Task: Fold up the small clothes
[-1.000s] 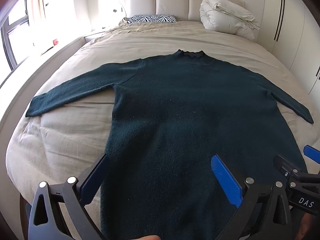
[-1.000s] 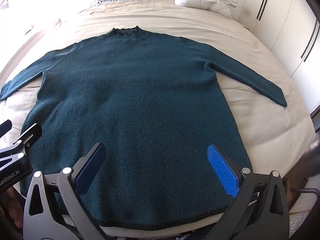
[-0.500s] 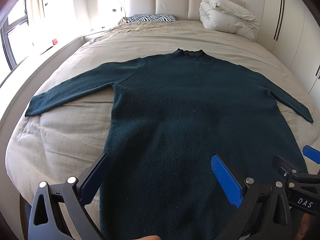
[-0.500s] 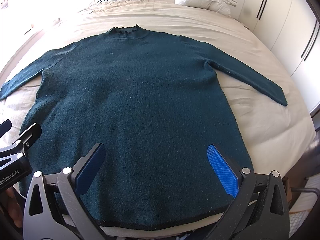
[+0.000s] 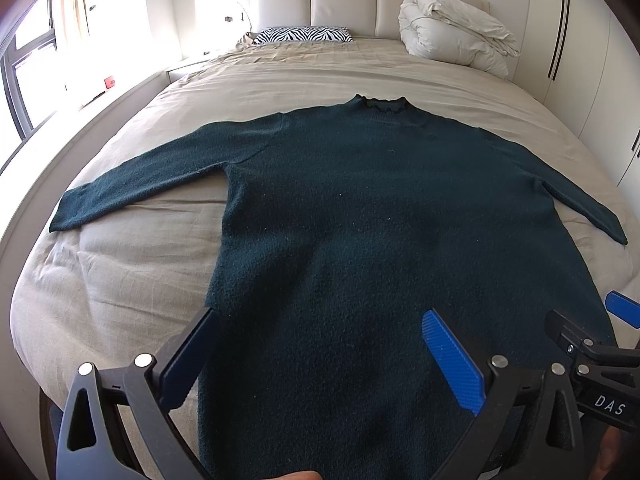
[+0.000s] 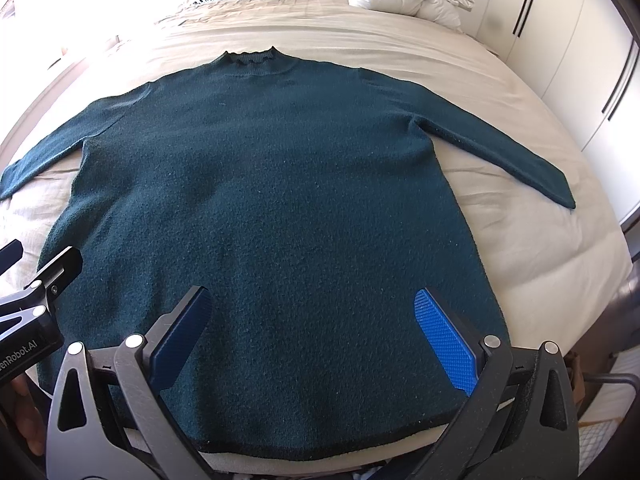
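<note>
Across the middle of the left wrist view, a dark teal sweater [image 5: 380, 240] lies flat on the beige bed [image 5: 132, 280], collar toward the top of the frame and both sleeves spread out to the sides. At the bottom of the frame the left tongs [image 5: 320, 356] hang over the sweater's lower part, blue pads wide apart, nothing between them. A zebra pillow [image 5: 304, 35] and a white duvet [image 5: 456, 32] sit at the top by the headboard.

Filling the right wrist view, the sweater [image 6: 272, 208] shows its hem at the bottom of the frame, near the bed's edge. The right tongs [image 6: 312, 332] hover above the hem, pads spread apart and empty. Part of the left tongs shows at the left edge.
</note>
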`<state>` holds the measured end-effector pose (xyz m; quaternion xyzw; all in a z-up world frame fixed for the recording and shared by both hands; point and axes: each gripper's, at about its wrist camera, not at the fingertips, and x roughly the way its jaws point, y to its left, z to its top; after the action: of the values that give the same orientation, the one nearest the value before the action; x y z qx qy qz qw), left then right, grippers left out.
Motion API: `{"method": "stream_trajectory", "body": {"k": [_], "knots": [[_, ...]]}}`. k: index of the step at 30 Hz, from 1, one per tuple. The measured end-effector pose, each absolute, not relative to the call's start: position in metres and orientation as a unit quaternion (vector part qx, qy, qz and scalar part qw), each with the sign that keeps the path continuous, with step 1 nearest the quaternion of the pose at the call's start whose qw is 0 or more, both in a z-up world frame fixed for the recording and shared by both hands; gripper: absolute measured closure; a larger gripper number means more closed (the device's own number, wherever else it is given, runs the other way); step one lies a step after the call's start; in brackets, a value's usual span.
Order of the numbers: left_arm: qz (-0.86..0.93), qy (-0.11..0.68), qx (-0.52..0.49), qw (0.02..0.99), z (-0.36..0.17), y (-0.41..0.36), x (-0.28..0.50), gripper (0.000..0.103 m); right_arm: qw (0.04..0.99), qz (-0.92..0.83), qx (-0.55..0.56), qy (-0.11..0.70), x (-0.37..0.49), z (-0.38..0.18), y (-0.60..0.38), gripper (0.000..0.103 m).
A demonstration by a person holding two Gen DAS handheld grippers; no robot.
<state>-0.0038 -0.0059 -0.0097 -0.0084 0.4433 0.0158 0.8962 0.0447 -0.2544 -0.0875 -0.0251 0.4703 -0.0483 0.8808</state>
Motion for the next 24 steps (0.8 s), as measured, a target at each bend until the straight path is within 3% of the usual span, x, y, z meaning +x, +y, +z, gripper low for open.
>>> {"method": "stream_trajectory", "body": {"k": [24], "knots": [[0.015,0.445,-0.009,0.895,-0.0095,-0.0047,-0.005,0.0,0.878,-0.05,-0.025,0.475,0.0447,-0.0917,-0.2551,0.0]]}}
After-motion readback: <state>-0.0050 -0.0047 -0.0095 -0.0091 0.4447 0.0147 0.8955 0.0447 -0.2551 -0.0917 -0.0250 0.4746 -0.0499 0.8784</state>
